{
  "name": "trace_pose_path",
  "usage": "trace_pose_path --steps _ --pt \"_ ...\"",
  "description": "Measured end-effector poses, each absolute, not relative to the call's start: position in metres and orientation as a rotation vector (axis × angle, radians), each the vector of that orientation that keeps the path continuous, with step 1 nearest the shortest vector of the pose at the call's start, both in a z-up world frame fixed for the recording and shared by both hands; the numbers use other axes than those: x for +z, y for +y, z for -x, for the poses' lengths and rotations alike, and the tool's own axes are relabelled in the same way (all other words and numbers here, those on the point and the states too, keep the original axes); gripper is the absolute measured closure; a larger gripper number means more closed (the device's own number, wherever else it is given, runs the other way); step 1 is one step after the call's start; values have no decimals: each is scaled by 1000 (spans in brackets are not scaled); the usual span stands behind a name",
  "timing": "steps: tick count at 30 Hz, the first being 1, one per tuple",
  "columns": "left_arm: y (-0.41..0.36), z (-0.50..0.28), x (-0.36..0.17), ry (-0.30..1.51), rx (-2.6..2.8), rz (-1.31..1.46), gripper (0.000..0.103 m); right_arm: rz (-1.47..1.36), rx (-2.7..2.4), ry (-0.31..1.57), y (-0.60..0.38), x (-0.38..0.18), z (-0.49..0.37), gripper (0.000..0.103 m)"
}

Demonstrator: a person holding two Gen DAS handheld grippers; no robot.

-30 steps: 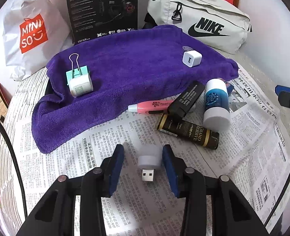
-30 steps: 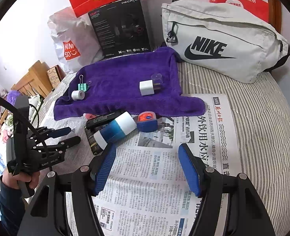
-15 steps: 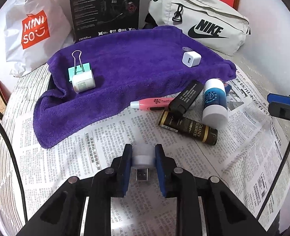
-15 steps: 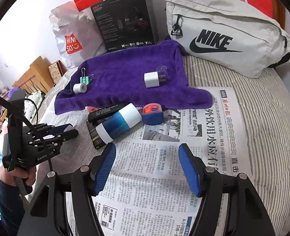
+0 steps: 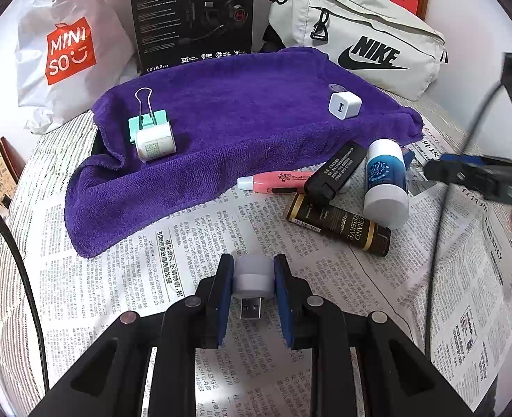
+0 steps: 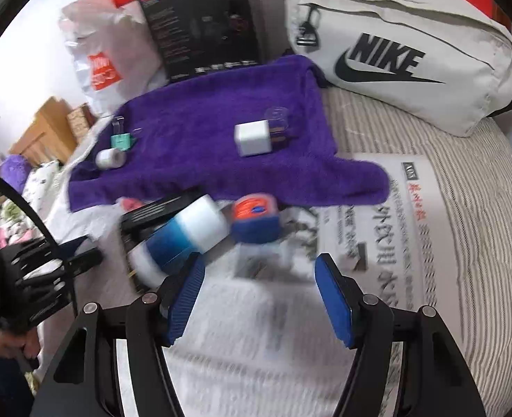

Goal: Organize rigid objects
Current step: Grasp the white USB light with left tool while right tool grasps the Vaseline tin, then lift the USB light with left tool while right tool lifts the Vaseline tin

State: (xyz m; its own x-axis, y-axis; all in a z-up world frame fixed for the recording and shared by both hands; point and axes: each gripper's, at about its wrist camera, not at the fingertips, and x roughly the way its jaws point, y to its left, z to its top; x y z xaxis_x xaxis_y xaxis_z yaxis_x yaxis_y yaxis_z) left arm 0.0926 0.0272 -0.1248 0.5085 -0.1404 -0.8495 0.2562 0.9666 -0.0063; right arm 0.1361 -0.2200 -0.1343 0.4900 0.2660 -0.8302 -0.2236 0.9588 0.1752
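At the far left of the purple towel point(image 5: 228, 132) lie a green binder clip point(image 5: 148, 123) and a small white roll point(image 5: 155, 141), touching each other. Nearer, on the newspaper point(image 5: 116, 278), the left gripper point(image 5: 252, 274) has its blue pads pressed against both sides of a small white USB lamp point(image 5: 252, 275). The jaws are nearly closed, with only the lamp's width between them. The lamp's long axis runs along the fingers, with the metal plug pointing back toward the camera and the rounded cap pointing toward the towel. The towel lies straight ahead of these jaws, so carrying the lamp there looks like a forward move for the left hand, which is the nearer one.

Further right, a white charger cube point(image 5: 344, 105) sits on the towel. Below it on the paper is a cluster: a pink pen point(image 5: 276, 181), a black bar point(image 5: 335, 173), a dark tube point(image 5: 339, 224) and a blue-and-white bottle point(image 5: 386, 182).

The right gripper point(image 6: 259, 295) is wide open and holds nothing. Its left pad is just beside the bottle, whose long axis lies slanted across the jaws.
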Motion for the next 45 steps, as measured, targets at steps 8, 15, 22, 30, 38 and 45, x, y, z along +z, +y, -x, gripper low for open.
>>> trace_pose_path --steps 8,15,22,30,38,45 --pt "28 -94 -124 1017 -245 -118 80 62 280 1012 -202 -148 -151 39" --pt "29 -94 -124 1018 -243 -113 80 113 274 1016 -197 -154 -156 45" --pt "28 -94 -124 1016 -242 -114 80 133 275 1007 -191 -155 -165 47" --pt "30 -93 -124 1012 -241 -107 80 96 331 1021 -195 -149 -157 66" --pt "29 -93 -125 1004 -226 -107 80 118 337 1005 -198 -153 -146 66" --pt "26 -92 -125 1004 -214 -113 80 118 327 984 -197 -154 -145 65"
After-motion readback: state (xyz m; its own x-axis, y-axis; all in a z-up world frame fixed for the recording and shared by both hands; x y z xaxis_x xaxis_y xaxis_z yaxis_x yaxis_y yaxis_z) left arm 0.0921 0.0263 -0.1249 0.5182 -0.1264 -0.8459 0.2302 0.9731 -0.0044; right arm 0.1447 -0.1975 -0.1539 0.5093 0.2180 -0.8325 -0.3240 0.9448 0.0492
